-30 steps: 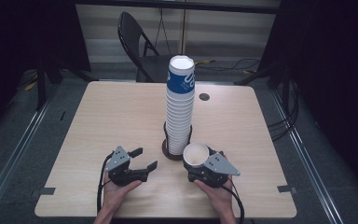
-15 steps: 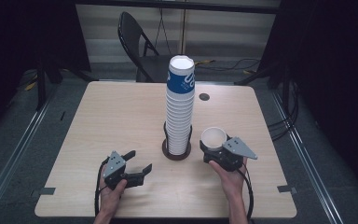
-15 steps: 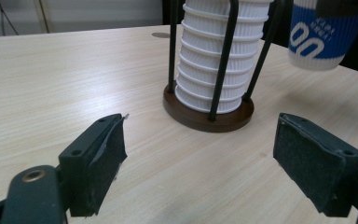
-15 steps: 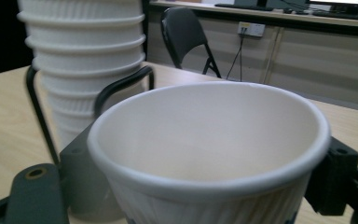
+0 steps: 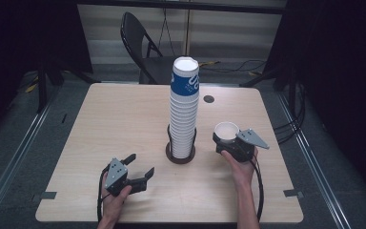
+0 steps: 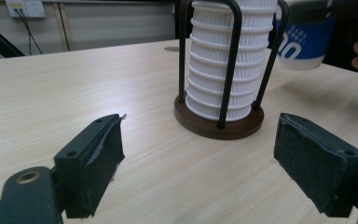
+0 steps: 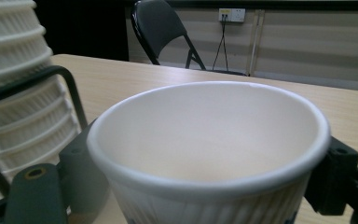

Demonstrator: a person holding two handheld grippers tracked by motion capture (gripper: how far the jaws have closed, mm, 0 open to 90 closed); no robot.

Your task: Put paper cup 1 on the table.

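Since the earlier high-view pictures, the right gripper (image 5: pixel 227 138) has carried its paper cup (image 5: pixel 227 130) from just beside the stack's base out toward the right of the frame, while the left gripper (image 5: pixel 139 167) has stayed at lower left, its jaws just having been opening with nothing between them. In the high view the cup sits upright in the right gripper, right of the tall cup stack (image 5: pixel 184 107) in its wooden-based holder (image 5: pixel 180 156), apart from it; the right forearm comes up from the bottom edge and the left hand rests low on the table (image 5: pixel 109 119). The left gripper view shows both black pads (image 6: pixel 103 156) spread wide over bare tabletop, the holder ahead and the blue-printed cup at upper right. In the right gripper view the jaws are clamped on the cup's (image 7: pixel 209 154) ribbed wall below the rim. To finish well, I judge the cup should stay level, come down on bare wood clear of the stack, then be released gently.
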